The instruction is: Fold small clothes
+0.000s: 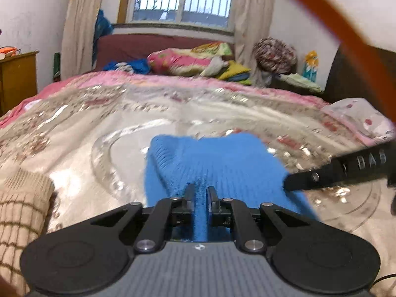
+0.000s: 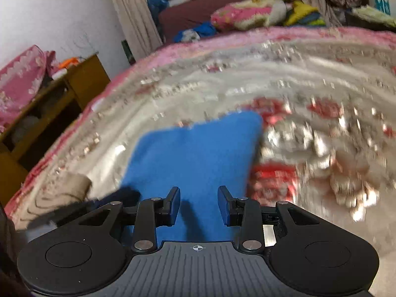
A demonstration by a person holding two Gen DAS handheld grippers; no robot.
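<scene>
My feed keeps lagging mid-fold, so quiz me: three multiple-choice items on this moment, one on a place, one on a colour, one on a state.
1. Where does the beige checked knit lie, seen from the left wrist camera?
A. left of the blue garment
B. on top of it
C. on the pillows

2. What colour is the garment being folded?
A. red
B. blue
C. green

3. How does the left gripper stand?
A. wide open above the bed
B. out of view
C. shut on the blue garment

Answers:
1 A, it sits at the left edge on the bedspread.
2 B, the knit is plain blue in both views.
3 C, a blue fold is pinched between its fingers, while the right gripper is open.
</scene>
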